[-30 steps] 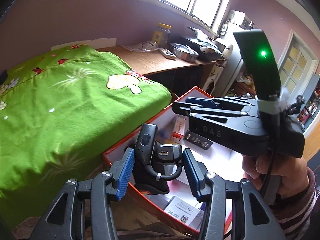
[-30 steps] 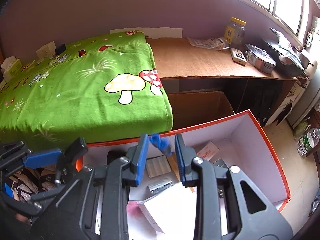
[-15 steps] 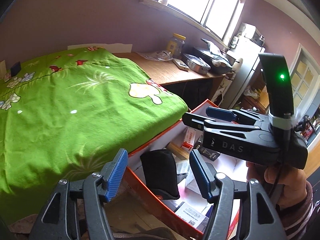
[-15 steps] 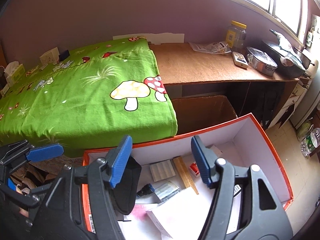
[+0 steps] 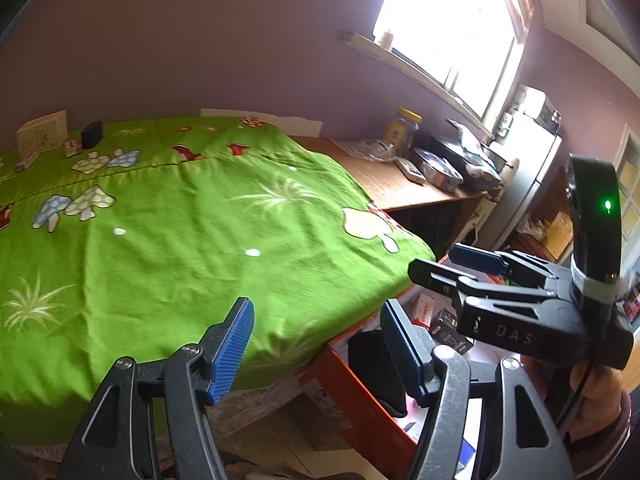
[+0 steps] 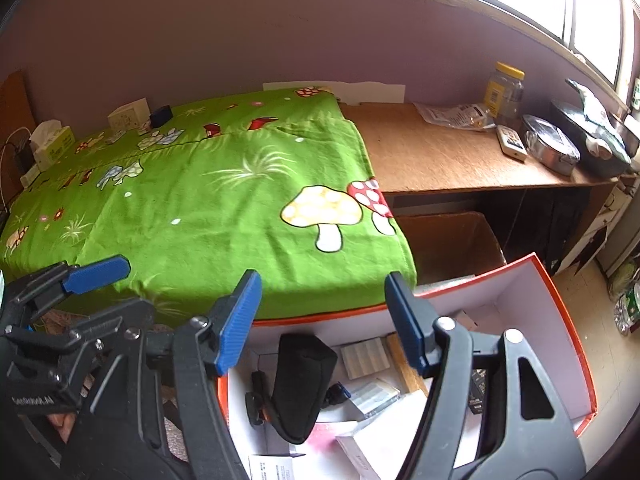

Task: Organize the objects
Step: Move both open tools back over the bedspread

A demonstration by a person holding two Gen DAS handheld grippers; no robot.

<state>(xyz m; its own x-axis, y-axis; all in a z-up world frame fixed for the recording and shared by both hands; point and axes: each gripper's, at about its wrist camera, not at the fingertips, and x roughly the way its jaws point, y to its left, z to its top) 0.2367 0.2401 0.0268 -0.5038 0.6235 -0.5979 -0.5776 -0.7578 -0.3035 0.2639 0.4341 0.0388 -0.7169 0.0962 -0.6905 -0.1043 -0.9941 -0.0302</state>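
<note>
An orange box with white inner walls stands open on the floor beside the bed. In it lie a black pouch-like holder, a ribbed beige pack, a wooden stick and several white cartons. My right gripper hangs over the box's near end, open, with nothing between its blue pads. My left gripper is open and bare too, above the box's orange corner and the bed's edge. The black holder shows behind its right finger. Each gripper appears in the other's view: right gripper, left gripper.
A bed with a green mushroom-print cover fills the left side; small boxes and a tissue box sit at its far edge. A wooden desk carries a jar, a remote and a metal tin. An open cardboard box stands under it.
The left gripper let go of the black device, the right gripper of a small blue item; both opened wide. Both have drawn back from the box, the left swinging toward the bed.
</note>
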